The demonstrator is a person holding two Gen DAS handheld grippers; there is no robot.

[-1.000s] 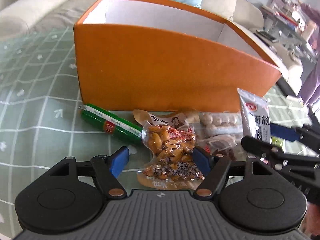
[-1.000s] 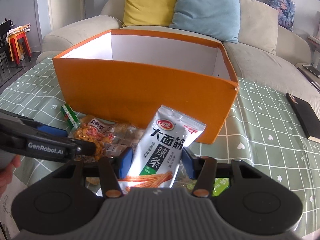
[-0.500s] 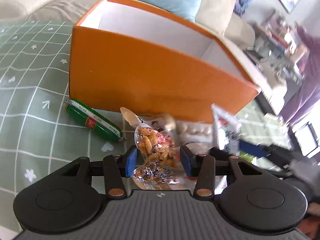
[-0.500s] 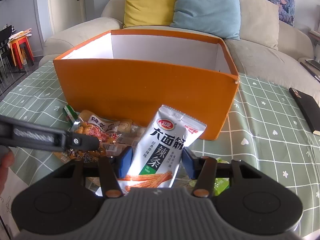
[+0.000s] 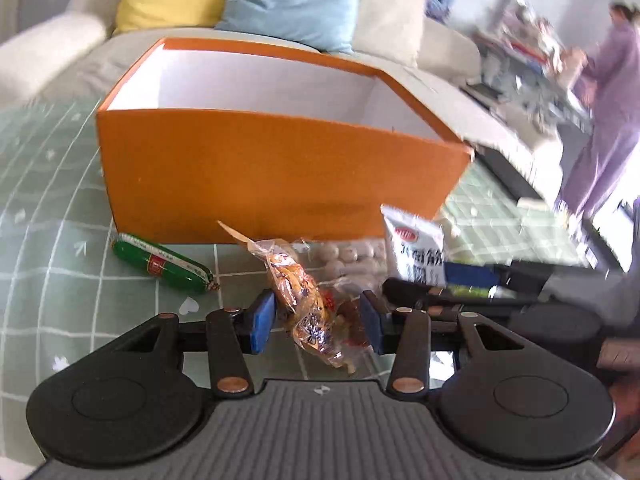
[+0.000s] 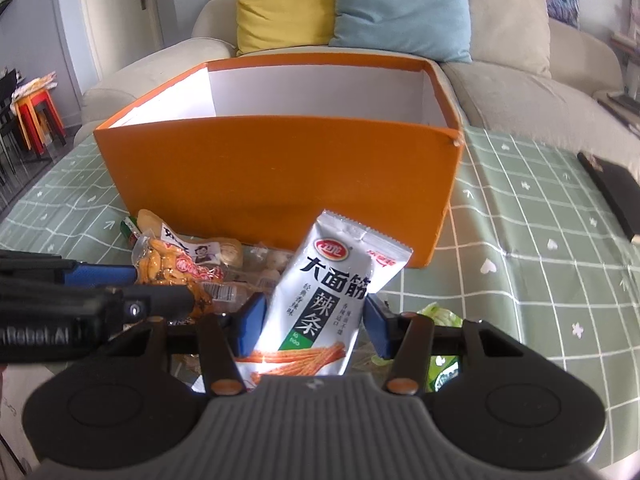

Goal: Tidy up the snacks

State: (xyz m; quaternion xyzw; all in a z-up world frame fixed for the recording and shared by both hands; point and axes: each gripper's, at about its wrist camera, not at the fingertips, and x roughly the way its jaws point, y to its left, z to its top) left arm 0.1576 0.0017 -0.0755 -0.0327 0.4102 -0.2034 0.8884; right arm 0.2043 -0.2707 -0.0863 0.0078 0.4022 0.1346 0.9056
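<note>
An open orange box (image 5: 280, 176) with a white inside stands on the green checked tablecloth; it also shows in the right wrist view (image 6: 280, 168). My left gripper (image 5: 316, 322) is shut on a clear bag of orange snacks (image 5: 304, 296), lifted and tilted off the table. My right gripper (image 6: 312, 324) is shut on a silver spicy-strip packet (image 6: 332, 300), held upright in front of the box. The packet shows in the left wrist view (image 5: 416, 248) too. The left gripper's arm (image 6: 80, 300) crosses the right wrist view at left, with the orange bag (image 6: 172, 268).
A green sausage stick (image 5: 160, 264) lies left of the snacks by the box. A clear pack of pale balls (image 5: 344, 258) lies before the box. A green packet (image 6: 440, 316) lies under my right gripper. A black book (image 6: 612, 192) lies at right. A sofa with cushions (image 6: 400, 8) is behind.
My left gripper has closed on the orange snack bag and lifted it, turning it on edge. The left view has swung right. My right gripper still holds the silver packet, slightly higher.
</note>
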